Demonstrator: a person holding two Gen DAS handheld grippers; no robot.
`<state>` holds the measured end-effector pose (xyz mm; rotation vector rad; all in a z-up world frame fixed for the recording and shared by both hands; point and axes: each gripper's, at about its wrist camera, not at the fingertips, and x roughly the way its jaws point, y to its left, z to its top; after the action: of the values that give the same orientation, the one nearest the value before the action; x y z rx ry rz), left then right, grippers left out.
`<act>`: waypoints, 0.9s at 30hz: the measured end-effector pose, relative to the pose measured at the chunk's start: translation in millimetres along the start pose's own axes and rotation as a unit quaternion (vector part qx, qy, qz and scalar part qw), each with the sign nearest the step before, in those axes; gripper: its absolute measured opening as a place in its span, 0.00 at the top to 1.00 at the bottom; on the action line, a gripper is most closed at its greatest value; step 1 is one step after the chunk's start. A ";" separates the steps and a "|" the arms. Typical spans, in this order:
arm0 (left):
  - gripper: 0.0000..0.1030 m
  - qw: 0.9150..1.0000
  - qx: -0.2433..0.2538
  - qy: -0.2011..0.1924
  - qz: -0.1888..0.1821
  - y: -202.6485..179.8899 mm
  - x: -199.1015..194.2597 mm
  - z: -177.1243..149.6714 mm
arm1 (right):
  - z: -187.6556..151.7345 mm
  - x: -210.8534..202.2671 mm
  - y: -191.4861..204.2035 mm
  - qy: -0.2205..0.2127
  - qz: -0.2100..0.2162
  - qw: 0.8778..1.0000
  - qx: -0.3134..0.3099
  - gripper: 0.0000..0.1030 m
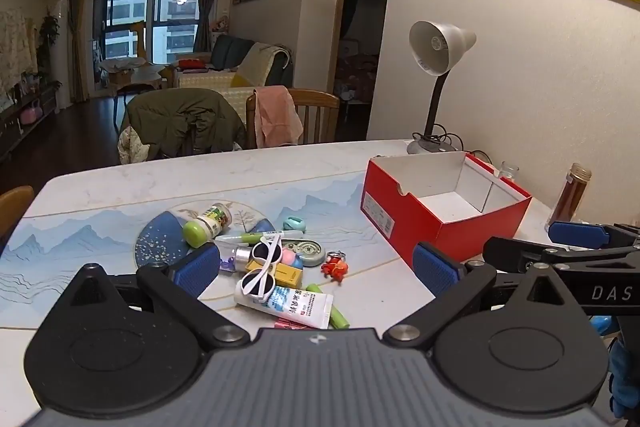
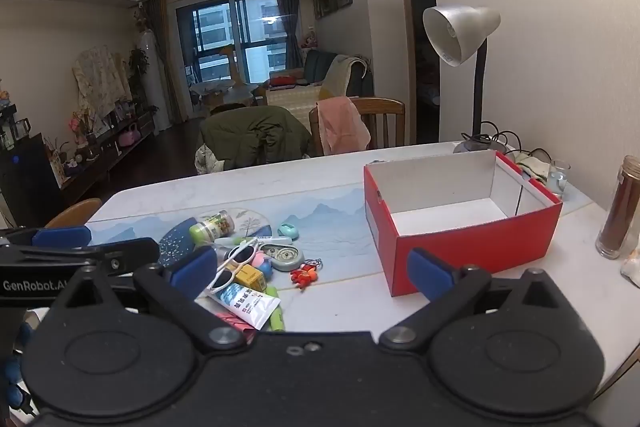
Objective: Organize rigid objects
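Both the left gripper [image 1: 316,263] and right gripper [image 2: 314,267] hover with jaws spread wide and empty over the table [image 1: 120,187], little clutter pile beside the red box [image 2: 472,243].

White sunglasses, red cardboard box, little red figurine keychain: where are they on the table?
White sunglasses [image 1: 262,267]: left wrist view, on the frame between the lenses.
Red cardboard box [image 2: 472,241]: right wrist view, on its near outer wall.
Red figurine keychain [image 2: 304,275]: right wrist view, on the figurine's body.
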<state>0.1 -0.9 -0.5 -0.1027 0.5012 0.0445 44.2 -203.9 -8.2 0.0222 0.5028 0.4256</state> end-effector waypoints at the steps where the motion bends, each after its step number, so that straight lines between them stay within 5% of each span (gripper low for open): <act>1: 0.00 1.000 0.000 0.000 -0.001 0.0 0.3 -0.1 | 0.3 -0.2 0.7 0.001 -0.003 1.000 -0.005 0.02; 27: 0.00 1.000 -0.011 0.006 0.014 3.6 -3.3 -5.2 | -5.7 5.0 6.3 0.013 -0.001 1.000 0.006 0.02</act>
<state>-5.5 2.0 -3.7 -0.1166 0.5139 0.0773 42.9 -196.6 -14.6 0.0272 0.5305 0.4218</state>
